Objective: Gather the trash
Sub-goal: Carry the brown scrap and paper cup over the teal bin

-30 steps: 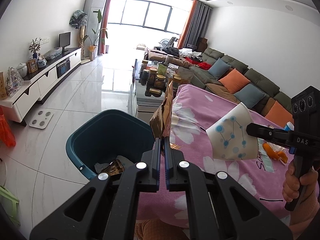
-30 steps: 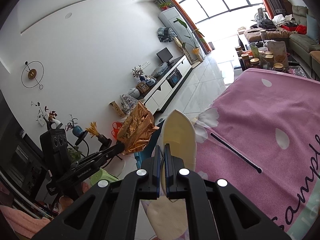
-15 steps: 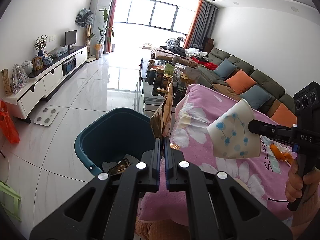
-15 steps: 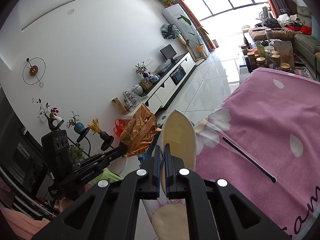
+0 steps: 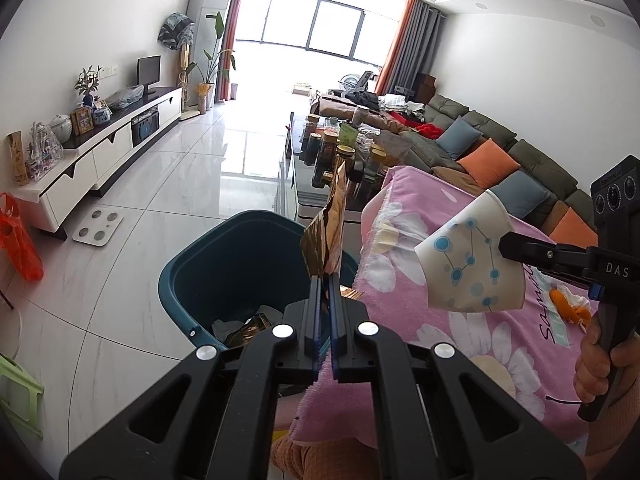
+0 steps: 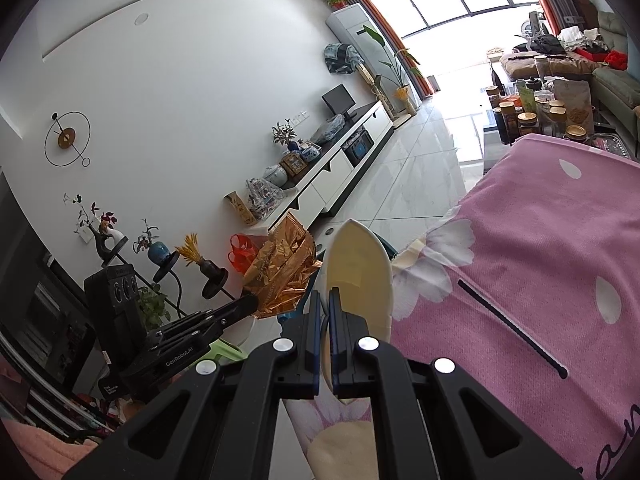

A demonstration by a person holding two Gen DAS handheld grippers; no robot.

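Note:
My left gripper [image 5: 325, 280] is shut on a crumpled gold foil wrapper [image 5: 327, 236] and holds it above the near rim of the teal bin [image 5: 208, 264]. The bin holds several scraps. My right gripper [image 6: 325, 296] is shut on a squashed white paper cup [image 6: 356, 268] with blue dots. The cup also shows in the left wrist view [image 5: 468, 264], held over the pink cloth to the right of the bin. The wrapper also shows in the right wrist view [image 6: 280, 268].
A pink flowered cloth [image 5: 460, 332] covers the table beside the bin. Orange scraps [image 5: 568, 308] lie on it at the right. A low table with jars [image 5: 340, 152] stands beyond. A white TV cabinet [image 5: 100, 148] lines the left wall, a sofa [image 5: 500, 148] the right.
Both grippers have moved slightly, the view shifting so the bin sits a little lower and nearer the middle. The wrapper and the cup stay gripped.

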